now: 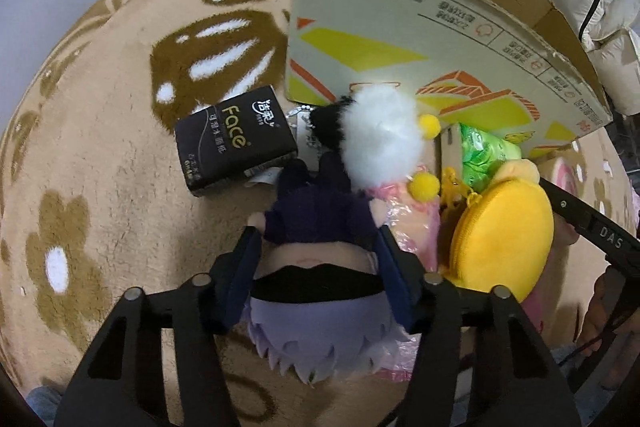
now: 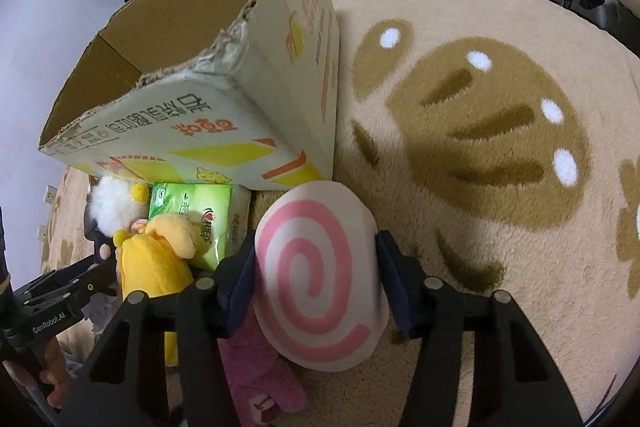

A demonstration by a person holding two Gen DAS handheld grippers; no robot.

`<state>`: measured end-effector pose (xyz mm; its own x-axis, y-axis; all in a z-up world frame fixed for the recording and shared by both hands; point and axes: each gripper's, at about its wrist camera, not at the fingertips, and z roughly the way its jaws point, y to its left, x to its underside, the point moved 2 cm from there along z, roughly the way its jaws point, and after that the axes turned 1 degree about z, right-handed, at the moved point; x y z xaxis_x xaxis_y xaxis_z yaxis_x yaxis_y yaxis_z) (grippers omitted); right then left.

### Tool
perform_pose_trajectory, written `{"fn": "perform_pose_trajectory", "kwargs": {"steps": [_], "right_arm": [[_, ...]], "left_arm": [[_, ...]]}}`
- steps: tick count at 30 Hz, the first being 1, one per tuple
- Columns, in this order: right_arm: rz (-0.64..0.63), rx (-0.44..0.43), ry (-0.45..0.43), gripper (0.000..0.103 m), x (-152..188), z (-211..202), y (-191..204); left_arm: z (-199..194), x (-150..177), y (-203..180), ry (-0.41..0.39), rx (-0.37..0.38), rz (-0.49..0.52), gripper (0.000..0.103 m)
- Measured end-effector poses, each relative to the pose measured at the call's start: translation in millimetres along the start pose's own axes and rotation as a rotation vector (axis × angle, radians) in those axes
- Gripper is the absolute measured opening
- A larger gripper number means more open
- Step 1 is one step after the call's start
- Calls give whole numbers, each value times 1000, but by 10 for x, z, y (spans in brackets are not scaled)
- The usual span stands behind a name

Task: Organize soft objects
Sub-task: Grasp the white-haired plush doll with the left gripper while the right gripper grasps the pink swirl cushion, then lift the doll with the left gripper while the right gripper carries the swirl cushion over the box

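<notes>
Right, both hands are loaded. The left gripper (image 1: 320,247) has its jaws pressed in on the purple-haired doll (image 1: 320,291), clamped round the face and dark outfit, head hanging back toward the handle. The right gripper (image 2: 316,259) is squeezed onto the pink-swirl cushion (image 2: 320,279), pads denting it on both sides.

Just ahead of the left gripper lies the white fluffy charm (image 1: 380,139) with its yellow pompoms, and off to that gripper's left a black tissue pack (image 1: 234,141) sits on the beige rug (image 1: 100,167). To its right, close by, is the yellow plush pouch (image 1: 504,231), with the green tissue pack (image 1: 484,151) beyond it. Under the right gripper, a pink plush toy (image 2: 260,379) lies on the rug.

Further out stands the cardboard box (image 2: 208,115), open-topped; what shows of its inside looks bare, though its floor is hidden. So I'd call this early: two items in hand, none visibly boxed, and the pile at its foot waiting.
</notes>
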<state>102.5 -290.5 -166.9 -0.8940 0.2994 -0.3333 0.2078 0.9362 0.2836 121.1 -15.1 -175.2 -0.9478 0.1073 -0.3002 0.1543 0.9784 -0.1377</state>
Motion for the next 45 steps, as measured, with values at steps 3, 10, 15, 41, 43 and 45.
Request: {"fn": "perform_pose_trajectory", "kwargs": {"steps": [3, 10, 15, 41, 43, 45], "right_arm": [[2, -3, -5, 50, 6, 4, -7], [5, -28, -15, 40, 17, -16, 14], [0, -36, -48, 39, 63, -164, 69], [-173, -77, -464, 39, 185, -1231, 490], [-182, -84, -500, 39, 171, -1311, 515], [-191, -97, -523, 39, 130, -1370, 544]], "left_arm": [[-7, -5, 12, 3, 14, -18, 51], [-51, 2, 123, -19, -19, -30, 50], [-161, 42, 76, -45, -43, -32, 50], [-1393, 14, -122, -505, -147, 46, 50], [-1533, -14, -200, -562, -163, 68, 50], [-1654, -59, -252, -603, -164, 84, 50]]}}
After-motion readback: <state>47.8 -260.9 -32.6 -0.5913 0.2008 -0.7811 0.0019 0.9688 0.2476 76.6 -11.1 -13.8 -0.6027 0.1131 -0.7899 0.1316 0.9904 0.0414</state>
